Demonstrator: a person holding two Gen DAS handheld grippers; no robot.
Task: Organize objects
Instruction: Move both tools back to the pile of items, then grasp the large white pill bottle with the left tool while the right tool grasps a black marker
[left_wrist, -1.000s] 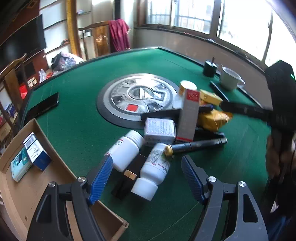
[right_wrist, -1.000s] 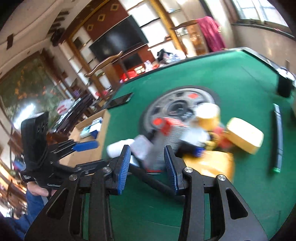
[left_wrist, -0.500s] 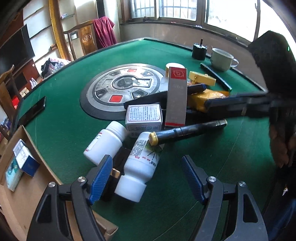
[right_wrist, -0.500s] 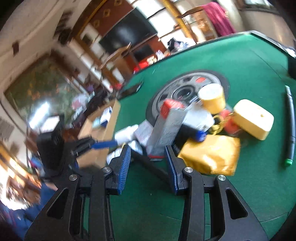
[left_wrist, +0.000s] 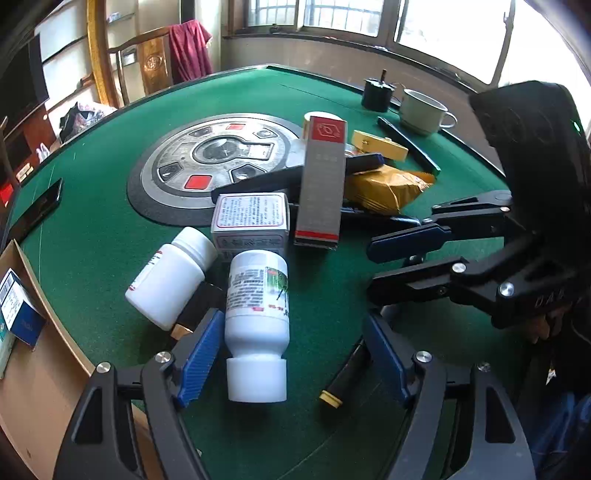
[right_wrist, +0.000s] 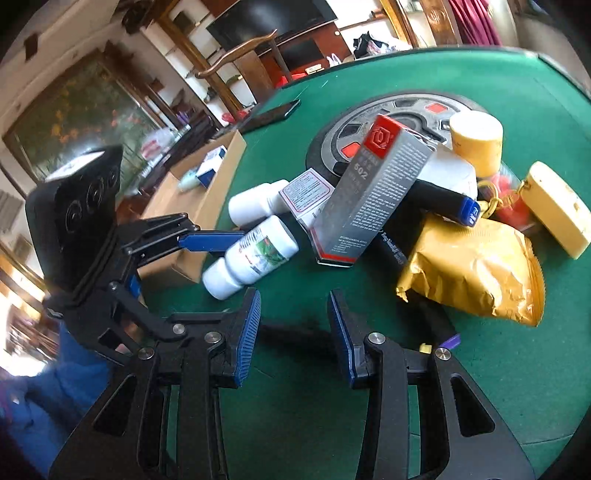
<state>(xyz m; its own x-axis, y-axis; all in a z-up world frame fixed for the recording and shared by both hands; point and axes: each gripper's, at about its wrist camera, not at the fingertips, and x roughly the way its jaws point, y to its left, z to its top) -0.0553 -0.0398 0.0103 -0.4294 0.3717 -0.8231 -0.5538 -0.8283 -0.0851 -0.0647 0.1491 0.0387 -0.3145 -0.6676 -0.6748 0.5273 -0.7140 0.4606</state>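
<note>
Labelled white bottle (left_wrist: 257, 317) lies on its side on the green table (left_wrist: 110, 229), cap toward the camera, at the near edge of the clutter pile. Judged light, rigid plastic with a smooth, round body likely to roll or slip; best taken across the label section, not the narrower cap.

Left gripper (left_wrist: 291, 354): fingers spread wide, straddling the bottle, left pad just beside it, nothing pinched.

Right gripper (right_wrist: 293, 326): fingers apart, empty, over bare felt near the gold pouch (right_wrist: 476, 273).

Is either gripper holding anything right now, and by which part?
Nothing is held. The left gripper is open around the labelled white bottle without touching it; the right gripper is open over a dark pen.
</note>
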